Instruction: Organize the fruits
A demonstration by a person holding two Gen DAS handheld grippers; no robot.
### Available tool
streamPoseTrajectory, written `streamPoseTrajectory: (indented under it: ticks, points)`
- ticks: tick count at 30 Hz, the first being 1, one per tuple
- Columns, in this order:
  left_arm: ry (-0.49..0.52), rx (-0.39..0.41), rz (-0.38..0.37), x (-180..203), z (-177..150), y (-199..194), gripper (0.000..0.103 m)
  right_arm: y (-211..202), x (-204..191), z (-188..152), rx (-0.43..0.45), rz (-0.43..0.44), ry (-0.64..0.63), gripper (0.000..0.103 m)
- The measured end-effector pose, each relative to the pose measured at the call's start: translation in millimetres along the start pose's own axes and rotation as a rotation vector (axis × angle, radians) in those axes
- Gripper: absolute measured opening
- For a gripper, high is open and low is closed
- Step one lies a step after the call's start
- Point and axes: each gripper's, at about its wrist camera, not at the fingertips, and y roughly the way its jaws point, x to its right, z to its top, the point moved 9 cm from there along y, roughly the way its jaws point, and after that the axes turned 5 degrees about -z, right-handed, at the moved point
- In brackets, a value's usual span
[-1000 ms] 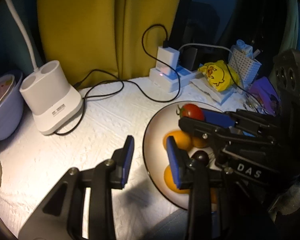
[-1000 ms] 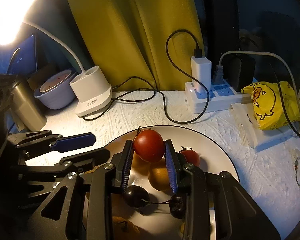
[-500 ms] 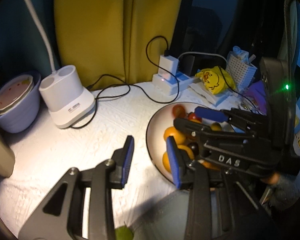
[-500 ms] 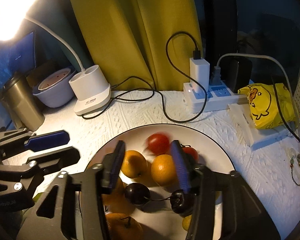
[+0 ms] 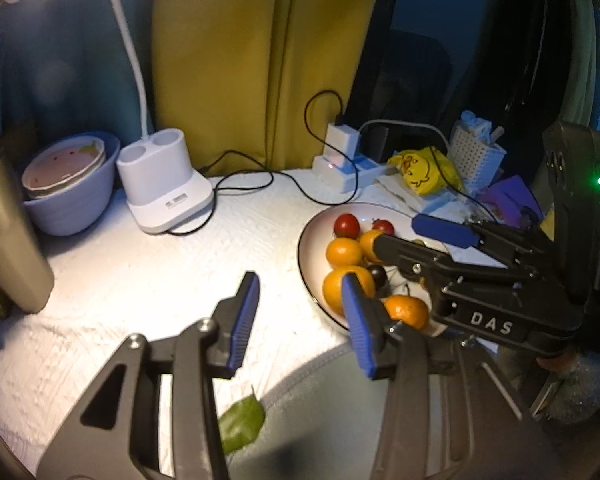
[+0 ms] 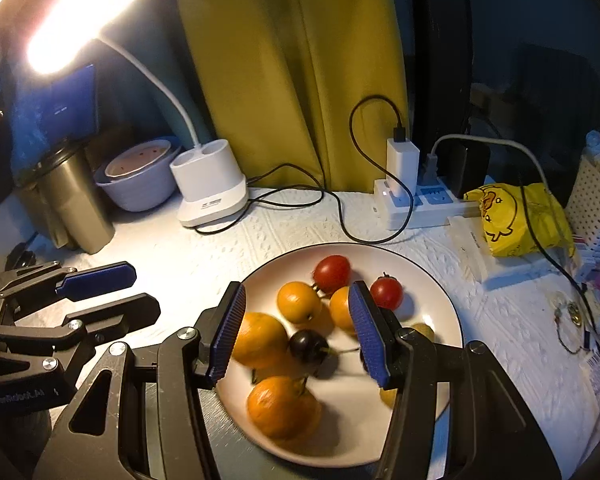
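From the left wrist view, the left gripper (image 5: pixel 300 312) hangs over bare white tabletop (image 5: pixel 140 280) just left of the plate (image 5: pixel 306 240); its jaws have just been opening and stand apart with nothing between them. The fruit sits on the plate: oranges (image 5: pixel 343 251), two red tomatoes (image 5: pixel 347 225) and a dark cherry (image 5: pixel 378 275). The right gripper (image 5: pixel 404 236) reaches across the plate from the right, close above the fruit. The likely trouble here is the two tools meeting over the plate, or the left inner finger catching the plate's near rim and tipping it. A green leaf (image 5: pixel 242 420) lies by the near edge of the tabletop, beside grey cloth, perhaps the person's clothing. Open room lies left of the plate; further left stand a lamp base (image 5: pixel 164 184), a bowl (image 5: pixel 72 188) and a steel tumbler (image 5: pixel 8 240).

From the right wrist view, the right gripper (image 6: pixel 296 332) has its jaws apart and empty, having just opened, with a cherry (image 6: pixel 308 346) and oranges (image 6: pixel 298 302) below the gap. The round fruit looks liable to roll if nudged, and the cherry stems could snag a finger. Behind the plate (image 6: pixel 436 292), a black cable (image 6: pixel 340 208) and power strip (image 6: pixel 420 204) crowd the far side; the left gripper (image 6: pixel 112 292) occupies the left.
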Motion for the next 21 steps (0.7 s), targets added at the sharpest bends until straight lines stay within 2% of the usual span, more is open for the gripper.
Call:
streamPoseTrajectory:
  ticks: [21]
  points:
    - [0.043, 0.107, 0.008, 21, -13, -87, 0.044, -87, -34, -18, 0.062, -0.030, -0.044, 0.057]
